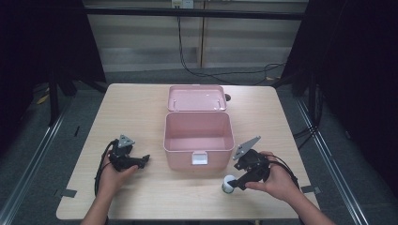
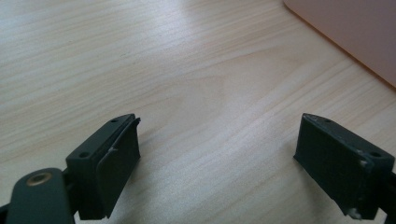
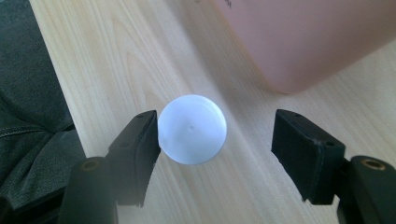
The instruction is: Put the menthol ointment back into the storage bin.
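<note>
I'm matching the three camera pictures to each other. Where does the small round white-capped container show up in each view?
High view: the small round white-capped container stands near the table's front edge, at the right gripper.
Left gripper view: not in it.
Right gripper view: its white cap sits at centre, against one jaw, a gap before the other.
Shared landmark: the open pink plastic box.

Light wooden table (image 1: 141, 108) on grey carpet (image 1: 42, 154), dark curtains (image 1: 356, 56) either side.
</note>
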